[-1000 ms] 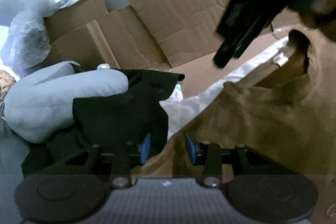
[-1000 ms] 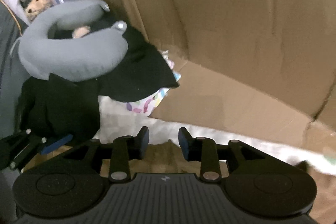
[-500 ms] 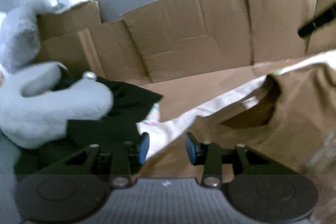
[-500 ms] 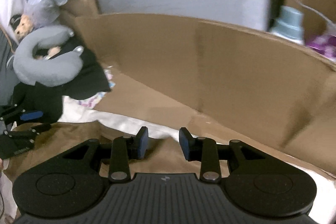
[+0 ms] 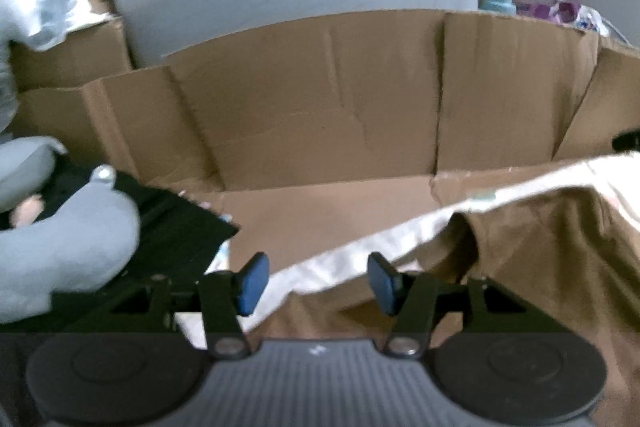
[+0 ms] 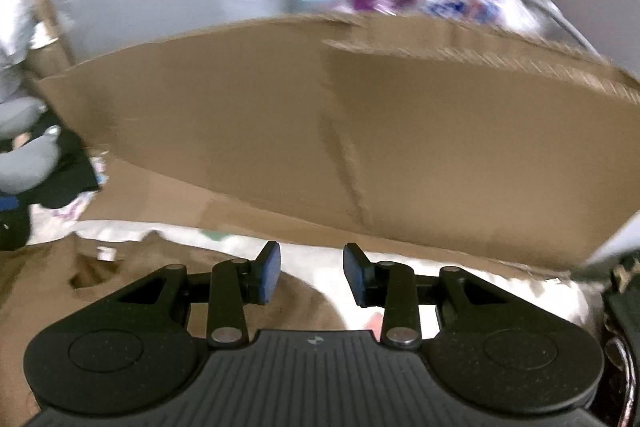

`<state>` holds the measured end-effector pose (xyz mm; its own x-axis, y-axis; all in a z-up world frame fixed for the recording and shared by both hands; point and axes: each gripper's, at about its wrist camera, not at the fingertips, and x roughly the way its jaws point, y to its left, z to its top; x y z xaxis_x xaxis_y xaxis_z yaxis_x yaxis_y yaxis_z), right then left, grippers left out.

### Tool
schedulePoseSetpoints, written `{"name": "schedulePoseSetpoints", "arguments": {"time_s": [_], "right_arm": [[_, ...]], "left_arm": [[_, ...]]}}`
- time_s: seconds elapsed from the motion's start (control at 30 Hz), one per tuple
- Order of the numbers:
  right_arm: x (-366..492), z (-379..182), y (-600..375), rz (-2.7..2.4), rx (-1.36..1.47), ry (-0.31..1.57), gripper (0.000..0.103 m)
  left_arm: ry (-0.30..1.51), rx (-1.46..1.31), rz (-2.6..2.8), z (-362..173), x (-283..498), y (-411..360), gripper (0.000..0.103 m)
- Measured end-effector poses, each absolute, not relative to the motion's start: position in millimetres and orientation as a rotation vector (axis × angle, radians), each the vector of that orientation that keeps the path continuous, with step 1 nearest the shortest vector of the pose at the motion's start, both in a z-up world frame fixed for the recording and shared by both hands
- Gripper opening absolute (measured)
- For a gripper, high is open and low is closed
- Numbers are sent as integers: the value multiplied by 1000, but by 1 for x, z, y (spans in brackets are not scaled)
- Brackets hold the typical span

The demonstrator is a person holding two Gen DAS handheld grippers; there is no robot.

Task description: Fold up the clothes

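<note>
At lower left the left gripper [image 5: 314, 283] has just been opening and stands wide, pinching nothing; the brown shirt [image 5: 540, 247] lies spread at lower right, unfolded. The right gripper [image 6: 312, 277] hovers over it, jaws apart, empty; every fold seems left to do

The left gripper [image 5: 316, 279] tilts downward, and its jaws have just been opening; they stand well apart with nothing pressed between the blue pads [image 5: 250, 281]. The right gripper [image 6: 312, 277] also tilts downward, jaws parted, pads clear of any grip.
</note>
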<state>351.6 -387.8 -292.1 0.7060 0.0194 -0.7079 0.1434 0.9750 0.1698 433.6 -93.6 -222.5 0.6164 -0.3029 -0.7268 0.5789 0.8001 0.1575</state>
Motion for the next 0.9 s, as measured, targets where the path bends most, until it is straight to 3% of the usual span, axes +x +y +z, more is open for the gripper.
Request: {"name": "schedulePoseSetpoints", "arguments": {"time_s": [0.17, 0.33, 0.9], "right_arm": [[350, -318, -405, -92, 257, 791, 42], [354, -340, -406, -85, 287, 800, 42], [372, -377, -386, -46, 259, 836, 37]], "left_arm": [[765, 364, -547, -230, 449, -128, 56], [806, 330, -575, -240, 463, -161, 38], [1006, 112, -494, -298, 479, -214, 27]]}}
